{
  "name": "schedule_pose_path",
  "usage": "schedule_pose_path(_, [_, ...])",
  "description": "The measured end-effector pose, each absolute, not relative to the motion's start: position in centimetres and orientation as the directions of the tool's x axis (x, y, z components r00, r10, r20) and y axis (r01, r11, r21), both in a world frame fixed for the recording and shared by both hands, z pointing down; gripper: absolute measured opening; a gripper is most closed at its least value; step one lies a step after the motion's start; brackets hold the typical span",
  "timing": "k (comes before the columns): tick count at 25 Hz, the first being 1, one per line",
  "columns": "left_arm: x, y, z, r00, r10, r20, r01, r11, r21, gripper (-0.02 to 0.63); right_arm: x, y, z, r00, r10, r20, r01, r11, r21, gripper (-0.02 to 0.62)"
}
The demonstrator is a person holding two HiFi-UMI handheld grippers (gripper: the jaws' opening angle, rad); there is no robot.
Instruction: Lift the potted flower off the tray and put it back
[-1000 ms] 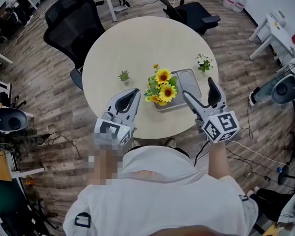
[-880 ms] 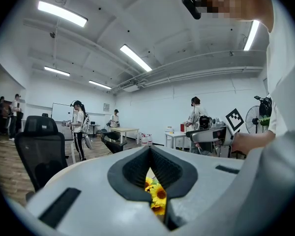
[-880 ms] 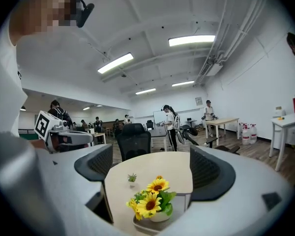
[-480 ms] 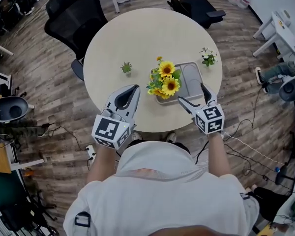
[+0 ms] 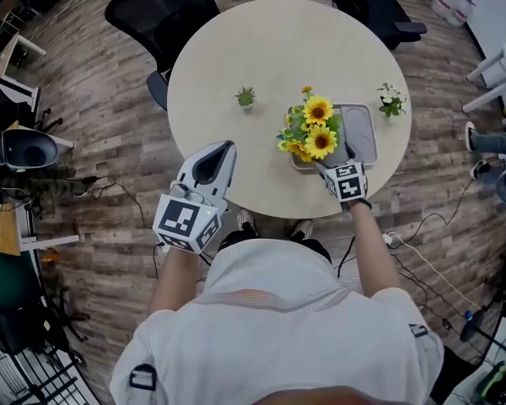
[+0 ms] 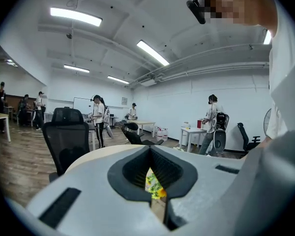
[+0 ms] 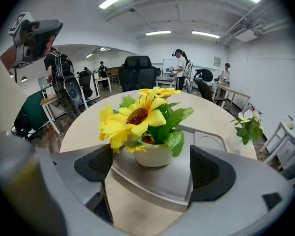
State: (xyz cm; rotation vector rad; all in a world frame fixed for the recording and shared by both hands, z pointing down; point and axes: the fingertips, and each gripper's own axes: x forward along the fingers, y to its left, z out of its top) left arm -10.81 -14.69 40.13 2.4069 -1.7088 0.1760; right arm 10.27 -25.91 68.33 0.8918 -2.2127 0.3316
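Observation:
The potted flower (image 5: 312, 133), yellow sunflowers in a white pot (image 7: 155, 155), stands at the near left end of a grey tray (image 5: 359, 133) on the round table (image 5: 261, 49). My right gripper (image 5: 336, 162) is open at the tray's near edge. In the right gripper view its jaws (image 7: 151, 170) stand wide on either side of the pot, just short of it, with the tray (image 7: 152, 181) under them. My left gripper (image 5: 221, 148) is shut and empty, over the table's near edge to the left of the flowers. Between its pads (image 6: 150, 151) a sliver of the flowers shows.
A small green plant (image 5: 245, 97) stands left of the tray and a white-flowered plant (image 5: 391, 101) (image 7: 248, 127) right of it. Black office chairs (image 5: 164, 7) stand at the table's far side. Cables lie on the wooden floor. People stand in the background.
My right gripper has moved forward and down to the tray's near edge, open around the pot. The left gripper has stayed shut near the table's front edge.

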Motion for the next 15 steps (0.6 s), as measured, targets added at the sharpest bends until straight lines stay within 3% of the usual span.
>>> schedule_pose_path(15, [-15.2, -11.9, 41.5, 0.203, -0.945, 0.257, -0.979, -0.193, 0.064, 0.004, 7.0, -30.1, 74.0, -0.488, -0.436, 0.756, -0.682, 0.731, -0.019, 0.471])
